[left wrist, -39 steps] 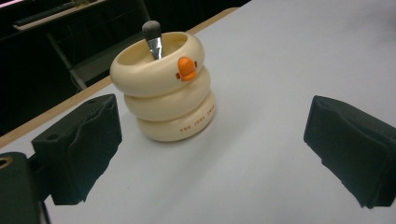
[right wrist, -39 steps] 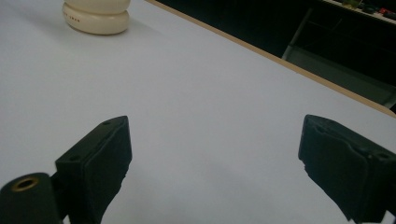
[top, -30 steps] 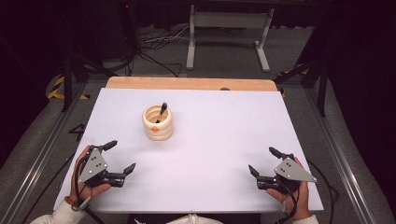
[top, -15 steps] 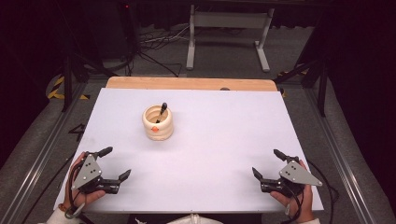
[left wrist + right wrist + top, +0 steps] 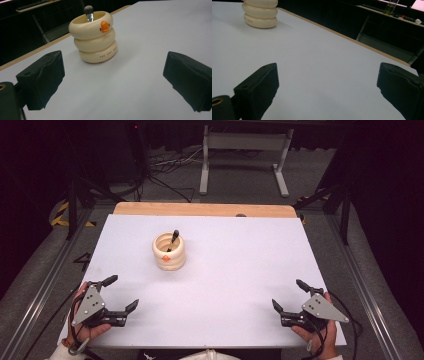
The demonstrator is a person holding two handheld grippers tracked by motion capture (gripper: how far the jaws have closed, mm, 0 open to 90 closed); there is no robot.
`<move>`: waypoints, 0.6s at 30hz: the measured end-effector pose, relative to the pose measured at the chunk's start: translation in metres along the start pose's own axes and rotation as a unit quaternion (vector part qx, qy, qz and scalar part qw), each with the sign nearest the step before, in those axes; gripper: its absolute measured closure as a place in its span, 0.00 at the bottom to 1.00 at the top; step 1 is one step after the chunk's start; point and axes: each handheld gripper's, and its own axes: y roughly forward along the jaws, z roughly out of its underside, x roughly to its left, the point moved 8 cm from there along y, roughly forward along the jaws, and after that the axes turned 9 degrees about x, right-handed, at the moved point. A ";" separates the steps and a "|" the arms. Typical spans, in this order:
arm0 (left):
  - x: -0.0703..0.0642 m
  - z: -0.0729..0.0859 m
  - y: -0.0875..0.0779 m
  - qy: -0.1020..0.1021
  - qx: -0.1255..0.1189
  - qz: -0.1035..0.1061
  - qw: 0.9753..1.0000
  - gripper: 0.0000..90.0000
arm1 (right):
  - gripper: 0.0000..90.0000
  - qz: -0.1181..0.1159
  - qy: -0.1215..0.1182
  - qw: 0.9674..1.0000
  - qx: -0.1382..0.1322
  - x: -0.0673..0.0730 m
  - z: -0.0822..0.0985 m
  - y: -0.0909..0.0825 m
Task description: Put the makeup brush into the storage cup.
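on the white table [image 5: 235,270], seen from the high view, a cream holder [image 5: 169,252] shaped like three stacked rings stands upright at about 11 o'clock from the table's middle, well apart from both tools. an orange duck bill marks its top ring on the side facing the person, and a dark-tipped brush [image 5: 173,239] leans inside it, its head poking above the rim. the left gripper [image 5: 120,293] sits at about 8 o'clock near the front edge, held in the left hand [image 5: 82,330], its jaws spread wide with nothing between them. the right gripper [image 5: 290,295] sits at about 4 o'clock, held in the right hand [image 5: 320,337], its jaws likewise spread wide and empty. in the left gripper view the holder [image 5: 93,37] stands ahead between the two black jaws at about 12 o'clock, with small dark lettering on its bottom ring. in the right gripper view the holder [image 5: 260,13] shows far off at about 10 o'clock.
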 end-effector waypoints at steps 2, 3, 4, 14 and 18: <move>-0.001 0.000 0.000 0.005 0.001 0.004 1.000 0.05 | 0.06 0.005 0.006 1.000 -0.002 -0.002 0.000 -0.001; -0.001 0.000 0.000 0.005 0.000 0.005 1.000 0.05 | 0.06 0.006 0.007 1.000 -0.001 -0.002 0.000 -0.001; -0.001 0.000 0.000 0.005 0.000 0.005 1.000 0.05 | 0.06 0.006 0.007 1.000 -0.001 -0.002 0.000 -0.001; -0.004 -0.001 0.002 0.012 0.004 0.007 1.000 0.05 | 0.06 0.000 0.003 1.000 -0.003 0.001 -0.002 0.000; -0.005 -0.001 0.003 0.011 0.005 0.008 1.000 0.05 | 0.06 0.001 0.003 1.000 0.000 0.000 -0.001 0.000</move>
